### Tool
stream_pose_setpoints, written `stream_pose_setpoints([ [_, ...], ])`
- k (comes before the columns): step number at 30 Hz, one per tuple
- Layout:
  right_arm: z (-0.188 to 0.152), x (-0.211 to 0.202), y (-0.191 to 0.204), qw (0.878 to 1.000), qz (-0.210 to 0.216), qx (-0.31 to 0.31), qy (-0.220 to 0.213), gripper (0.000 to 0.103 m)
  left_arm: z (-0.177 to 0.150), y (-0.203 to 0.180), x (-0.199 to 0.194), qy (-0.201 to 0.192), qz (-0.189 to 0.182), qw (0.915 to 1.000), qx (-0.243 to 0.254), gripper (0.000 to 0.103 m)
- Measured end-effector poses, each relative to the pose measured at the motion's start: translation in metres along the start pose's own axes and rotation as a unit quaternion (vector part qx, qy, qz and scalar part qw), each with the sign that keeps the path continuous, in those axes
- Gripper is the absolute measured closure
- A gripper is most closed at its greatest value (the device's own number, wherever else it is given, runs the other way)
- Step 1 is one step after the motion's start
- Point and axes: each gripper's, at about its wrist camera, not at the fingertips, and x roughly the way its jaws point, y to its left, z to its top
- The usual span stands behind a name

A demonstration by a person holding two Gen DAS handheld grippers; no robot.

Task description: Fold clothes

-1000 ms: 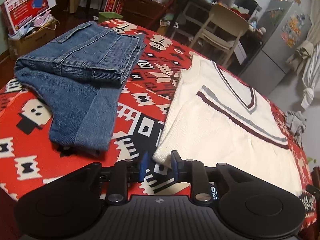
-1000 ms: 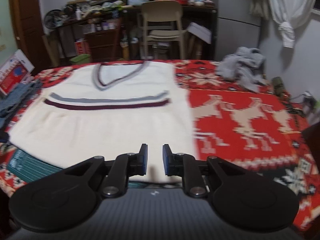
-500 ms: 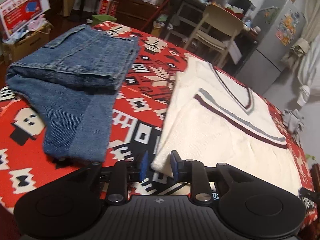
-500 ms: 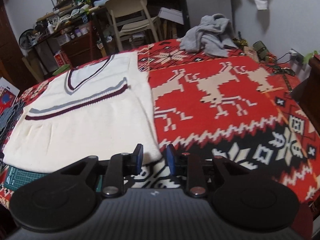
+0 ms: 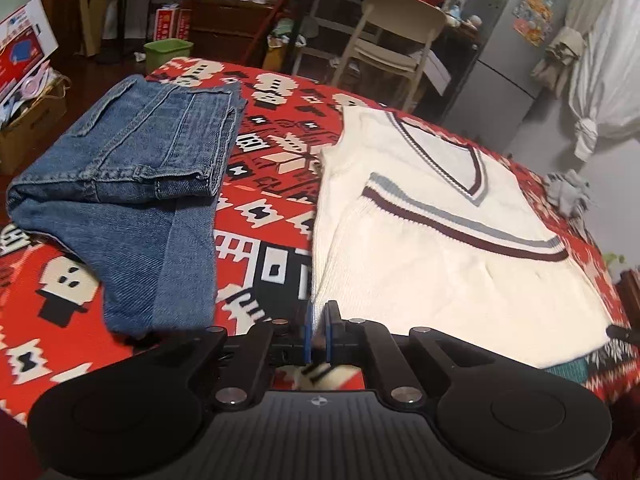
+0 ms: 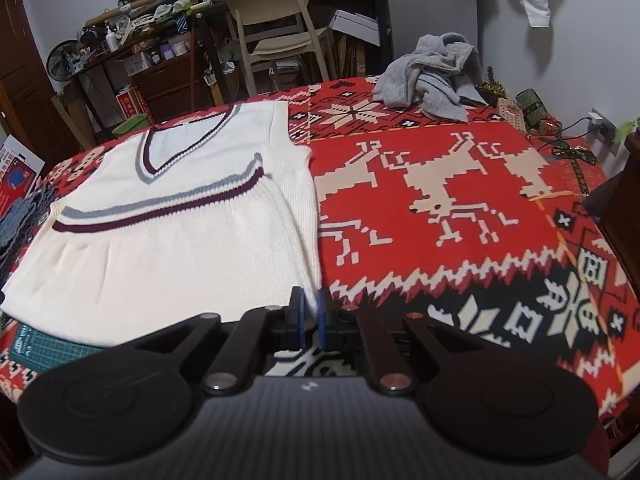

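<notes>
Both hand-held grippers, left and right, have just closed, pinching the cream knitted vest's hem corners; such shallow bites could slip on lifting.

Jeans left of vest, sweater behind

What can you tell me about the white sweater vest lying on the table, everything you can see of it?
The sweater vest is cream-white knit with a V-neck trimmed in maroon and grey, and a maroon and grey stripe pair across the chest. It lies flat, front up, on the red patterned cloth, neck away from the cameras, right of the folded jeans without touching them. Its hem partly covers a green mat. The left gripper and right gripper have just closed on its near hem corners.
</notes>
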Motion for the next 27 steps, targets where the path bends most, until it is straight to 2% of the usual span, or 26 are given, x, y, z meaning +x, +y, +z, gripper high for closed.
stream_pose_setpoints([
  [4, -0.009, -0.011, -0.003, 1.0, -0.001, 0.005, 0.015, 0.096, -0.01, -0.001, -0.004, 0.022, 0.003, 0.9997, 0.006, 0.096],
  [8, -0.021, -0.007, -0.008, 0.999, -0.004, 0.016, 0.033, 0.096, -0.016, 0.01, 0.0, 0.039, -0.006, 0.9989, -0.026, 0.095],
  [10, -0.023, -0.008, -0.008, 0.999, -0.012, 0.013, 0.031, 0.094, -0.015, 0.011, -0.003, 0.034, 0.005, 0.9991, -0.025, 0.085],
  [11, -0.023, -0.009, -0.007, 0.999, -0.017, 0.011, 0.03, 0.09, -0.015, 0.01, -0.005, 0.032, 0.012, 0.9992, -0.022, 0.077],
  [13, -0.023, -0.01, -0.006, 0.999, -0.025, 0.003, 0.029, 0.086, -0.015, 0.01, -0.009, 0.025, 0.025, 0.9992, -0.016, 0.076],
  [17, -0.019, -0.018, -0.002, 0.999, -0.042, -0.012, 0.02, 0.086, -0.015, 0.012, -0.02, 0.009, 0.046, 0.9988, -0.009, 0.077],
  [20, -0.012, -0.029, 0.004, 0.998, -0.053, -0.034, 0.001, 0.086, -0.013, 0.002, -0.031, -0.008, 0.016, 0.9998, 0.007, 0.084],
  [22, -0.006, -0.038, 0.012, 0.998, -0.034, -0.042, -0.019, 0.087, -0.012, -0.005, -0.039, -0.019, -0.004, 0.9997, 0.018, 0.086],
  [25, -0.005, -0.045, 0.038, 0.997, 0.022, -0.064, -0.029, 0.087, -0.013, -0.036, -0.038, -0.026, -0.062, 0.9959, 0.06, 0.089],
  [27, -0.011, -0.038, 0.063, 0.995, 0.066, -0.074, -0.018, 0.087, -0.018, -0.061, -0.024, -0.012, -0.09, 0.992, 0.087, 0.096],
])
